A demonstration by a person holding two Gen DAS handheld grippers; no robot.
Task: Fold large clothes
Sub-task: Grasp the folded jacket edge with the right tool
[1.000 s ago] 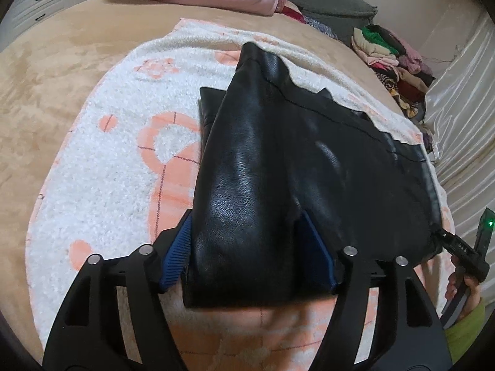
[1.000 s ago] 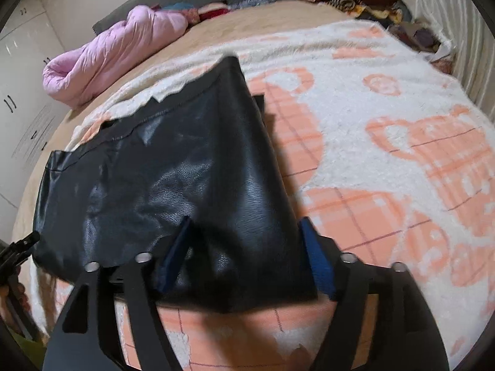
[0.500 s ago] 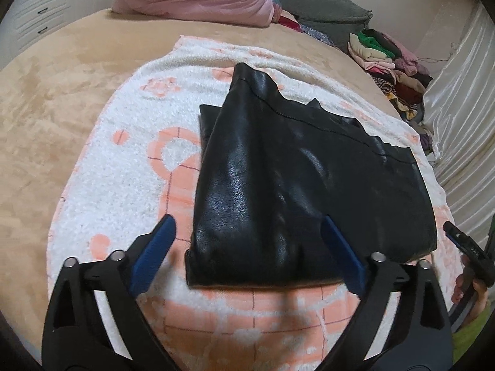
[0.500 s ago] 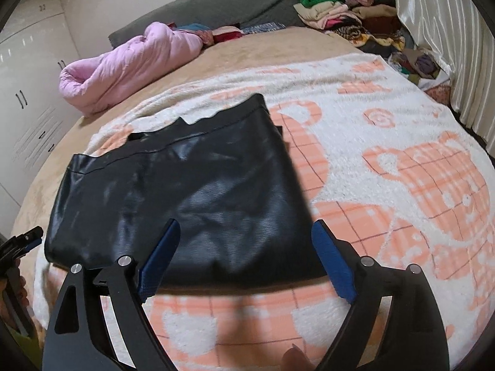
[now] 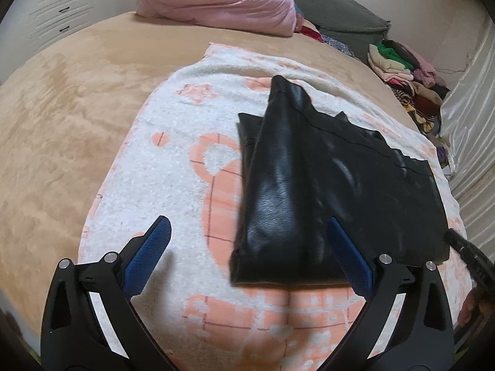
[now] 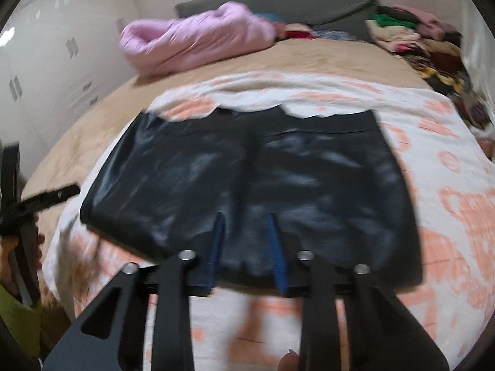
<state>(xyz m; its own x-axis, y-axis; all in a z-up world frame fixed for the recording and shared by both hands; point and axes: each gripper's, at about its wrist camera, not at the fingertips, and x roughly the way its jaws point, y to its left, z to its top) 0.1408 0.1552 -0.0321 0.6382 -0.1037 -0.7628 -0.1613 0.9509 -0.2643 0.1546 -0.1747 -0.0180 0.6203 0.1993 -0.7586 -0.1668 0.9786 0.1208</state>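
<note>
Both grippers released the black garment [image 5: 309, 185]; right gripper [image 6: 246, 247] closing

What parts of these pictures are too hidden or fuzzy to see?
- Right wrist view: the whole frame is motion-blurred. The right gripper is closing on the near edge of the black garment; whether its pads pinch it is unclear.
- Left wrist view: the right gripper is cut off by the frame edge.
- Both views: the garment's folded-under layers are hidden by its top layer.
- The clothes pile is too small to sort.
</note>
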